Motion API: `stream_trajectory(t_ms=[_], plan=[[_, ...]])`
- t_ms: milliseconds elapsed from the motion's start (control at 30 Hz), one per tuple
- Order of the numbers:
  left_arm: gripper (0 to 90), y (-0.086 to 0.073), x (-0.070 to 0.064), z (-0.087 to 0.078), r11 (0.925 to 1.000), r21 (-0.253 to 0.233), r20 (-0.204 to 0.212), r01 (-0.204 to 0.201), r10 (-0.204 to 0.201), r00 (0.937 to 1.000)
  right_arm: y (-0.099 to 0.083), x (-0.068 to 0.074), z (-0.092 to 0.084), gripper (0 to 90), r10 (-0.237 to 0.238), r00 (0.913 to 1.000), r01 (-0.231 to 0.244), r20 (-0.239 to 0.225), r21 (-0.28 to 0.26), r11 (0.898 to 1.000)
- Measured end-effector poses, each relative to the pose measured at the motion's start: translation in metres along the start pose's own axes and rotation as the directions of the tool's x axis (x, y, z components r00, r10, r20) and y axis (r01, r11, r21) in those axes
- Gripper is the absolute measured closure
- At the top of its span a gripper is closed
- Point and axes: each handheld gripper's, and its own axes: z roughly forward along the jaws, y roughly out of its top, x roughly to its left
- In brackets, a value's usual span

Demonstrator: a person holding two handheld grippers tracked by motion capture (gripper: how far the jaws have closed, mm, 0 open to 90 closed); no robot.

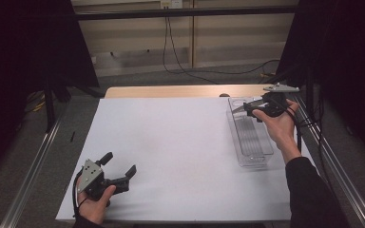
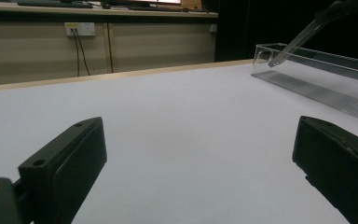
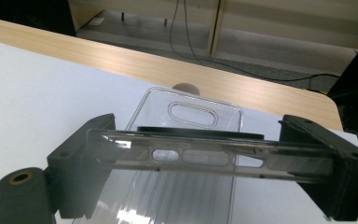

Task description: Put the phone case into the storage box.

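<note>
- High view: right gripper (image 1: 248,109) sits at the far right of the table, over the far end of a clear tray (image 1: 250,142) that lies lengthwise on the white sheet (image 1: 171,152). It carries a flat clear piece (image 1: 238,108), likely the tray's lid or insert, sticking out to the left past the jaws. The right hand (image 1: 278,124) wraps the grip from below, forearm running up from the bottom right, wrist bent inward.
- High view: left gripper (image 1: 121,167) rests near the front left corner of the sheet, jaws spread wide with nothing between them, well apart from the tray.
- Left gripper view: both black jaws stand far apart over bare white sheet. The tray (image 2: 317,77) lies far off at upper right, with the clear piece (image 2: 293,44) slanting down over its near end.
- Right gripper view: jaws are clamped across the clear piece (image 3: 205,156), which spans between them edge-on and level, slotted cut-outs visible. The tray (image 3: 186,116) lies just beneath, its handle cut-out at the far end.
- Judgement: step in hand is carrying the piece at the tray, either seating it or lifting it clear; I cannot tell which. Next move calls for keeping the piece level and squared to the tray walls; the left gripper may be needed to steady the tray.
</note>
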Motion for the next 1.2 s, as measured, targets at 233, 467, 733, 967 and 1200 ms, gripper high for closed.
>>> stream_trajectory(t_ms=[233,467,733,967,1200], plan=[[2.9,0.000,0.000,0.000,1.0000,0.000,0.003,0.000,0.000,1.0000,-0.001,0.006,0.011,12.1,0.019,0.9989,-0.019,0.044,0.001,1.000],[2.9,0.000,-0.001,0.000,1.0000,0.001,0.009,-0.004,0.003,1.0000,-0.002,0.010,0.019,12.1,0.038,0.9968,-0.038,0.071,0.004,0.999],[2.9,0.000,0.000,0.000,1.0000,0.003,0.009,-0.004,0.004,0.9999,-0.004,0.010,0.027,12.0,0.051,0.9960,-0.052,0.074,0.015,0.999],[3.2,0.000,-0.001,0.001,1.0000,0.000,0.011,-0.004,0.004,0.9999,-0.004,0.012,0.034,12.1,0.064,0.9936,-0.065,0.093,0.006,0.998],[3.2,0.000,-0.001,0.001,1.0000,0.003,0.015,-0.006,0.006,0.9999,0.002,0.015,0.039,12.1,0.067,0.9906,-0.068,0.119,0.004,0.998]])
